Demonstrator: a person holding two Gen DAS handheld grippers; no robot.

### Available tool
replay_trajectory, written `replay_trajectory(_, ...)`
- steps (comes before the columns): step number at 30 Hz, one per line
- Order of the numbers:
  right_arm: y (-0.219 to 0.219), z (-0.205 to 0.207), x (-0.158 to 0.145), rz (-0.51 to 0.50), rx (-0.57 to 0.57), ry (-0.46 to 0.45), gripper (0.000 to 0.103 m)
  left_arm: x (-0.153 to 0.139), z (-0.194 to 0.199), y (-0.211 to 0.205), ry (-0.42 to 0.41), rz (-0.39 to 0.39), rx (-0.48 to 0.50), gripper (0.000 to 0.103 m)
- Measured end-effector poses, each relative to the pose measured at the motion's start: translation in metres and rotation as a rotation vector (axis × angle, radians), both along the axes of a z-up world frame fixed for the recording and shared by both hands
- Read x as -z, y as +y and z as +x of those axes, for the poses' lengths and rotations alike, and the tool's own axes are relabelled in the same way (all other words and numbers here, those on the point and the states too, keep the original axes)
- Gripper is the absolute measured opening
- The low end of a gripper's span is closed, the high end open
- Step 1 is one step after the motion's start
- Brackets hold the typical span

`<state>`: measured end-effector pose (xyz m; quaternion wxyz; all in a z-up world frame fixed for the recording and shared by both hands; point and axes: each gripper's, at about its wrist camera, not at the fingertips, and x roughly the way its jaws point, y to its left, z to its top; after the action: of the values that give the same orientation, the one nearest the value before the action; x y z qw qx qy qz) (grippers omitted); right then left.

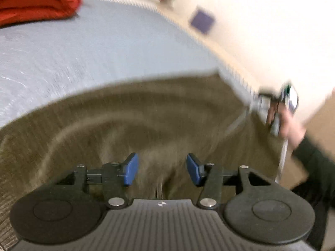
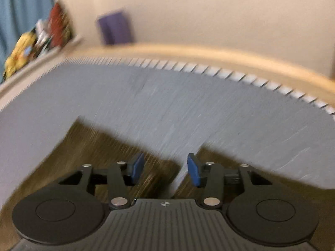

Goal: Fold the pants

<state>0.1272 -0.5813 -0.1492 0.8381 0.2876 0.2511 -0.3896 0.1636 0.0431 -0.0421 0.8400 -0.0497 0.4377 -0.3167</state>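
The olive-brown pants [image 1: 146, 113] are lying on the grey bed cover [image 1: 94, 52]. The left gripper [image 1: 162, 168] is hanging just over the pants, its blue pads standing apart with nothing between them. The right gripper [image 2: 165, 168] is also gaping and empty, above the two leg ends [image 2: 100, 146]. Through the blur, the pants seem to be stretching sideways across the cover.

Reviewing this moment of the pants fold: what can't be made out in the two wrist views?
- Left wrist view: motion blur smears the pants; seams and fold lines unreadable.
- Left wrist view: the right gripper is a blurred streak; jaw state unclear.
- Right wrist view: gripper body hides the near pants.
- Right wrist view: shelf clutter too blurred to identify.
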Motion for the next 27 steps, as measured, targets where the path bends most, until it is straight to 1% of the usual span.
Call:
replay_trajectory(1,-0.002,-0.007,-0.006,0.003,0.045,-0.03,0.049,-0.006,0.003,0.011,-0.019,-0.032,-0.043,0.056)
replay_trajectory(2,-0.003,-0.011,-0.01,0.009,0.078,-0.055,0.05,-0.011,0.007,0.026,-0.049,-0.049,-0.117,0.056)
replay_trajectory(3,-0.003,-0.014,-0.013,0.02,0.095,-0.081,0.05,-0.016,0.01,0.04,-0.07,-0.05,-0.186,0.056)
replay_trajectory(5,0.001,-0.015,-0.016,0.047,0.068,-0.123,0.05,-0.022,0.016,0.076,-0.11,-0.029,-0.356,0.057)
replay_trajectory(7,0.01,-0.011,-0.022,0.06,0.011,-0.156,0.05,-0.022,0.02,0.115,-0.119,0.027,-0.516,0.059)
replay_trajectory(10,0.029,-0.004,-0.035,0.048,-0.092,-0.197,0.05,-0.013,0.025,0.172,-0.074,0.051,-0.692,0.06)
replay_trajectory(11,0.035,-0.003,-0.038,0.046,-0.122,-0.21,0.052,-0.011,0.024,0.193,-0.061,0.074,-0.751,0.062)
replay_trajectory(14,0.052,-0.001,-0.053,0.03,-0.217,-0.245,0.055,0.003,0.021,0.237,-0.014,0.131,-0.863,0.069)
replay_trajectory(16,0.058,-0.003,-0.063,0.019,-0.256,-0.262,0.057,0.016,0.019,0.258,0.035,0.129,-0.891,0.07)
replay_trajectory(17,0.061,-0.004,-0.067,0.016,-0.274,-0.27,0.058,0.02,0.018,0.266,0.066,0.109,-0.884,0.07)
replay_trajectory(19,0.068,-0.005,-0.077,0.013,-0.303,-0.283,0.058,0.031,0.019,0.273,0.133,0.05,-0.837,0.07)
replay_trajectory(20,0.069,-0.005,-0.08,0.012,-0.311,-0.288,0.059,0.037,0.019,0.273,0.153,0.034,-0.808,0.07)
replay_trajectory(21,0.072,-0.005,-0.083,0.008,-0.315,-0.292,0.059,0.04,0.019,0.269,0.153,0.038,-0.778,0.075)
replay_trajectory(22,0.074,-0.007,-0.085,0.005,-0.317,-0.294,0.059,0.041,0.018,0.264,0.13,0.061,-0.76,0.078)
replay_trajectory(23,0.076,-0.007,-0.086,0.005,-0.315,-0.294,0.059,0.041,0.02,0.253,0.112,0.103,-0.739,0.077)
replay_trajectory(24,0.077,-0.006,-0.087,0.007,-0.31,-0.292,0.059,0.042,0.019,0.246,0.095,0.141,-0.726,0.071)
replay_trajectory(25,0.074,-0.004,-0.086,0.014,-0.302,-0.29,0.059,0.041,0.021,0.241,0.075,0.189,-0.717,0.047)
replay_trajectory(26,0.073,-0.003,-0.085,0.025,-0.291,-0.289,0.059,0.038,0.019,0.24,0.059,0.218,-0.72,0.043)
replay_trajectory(27,0.07,-0.002,-0.082,0.041,-0.276,-0.288,0.059,0.031,0.016,0.242,0.035,0.2,-0.763,0.04)
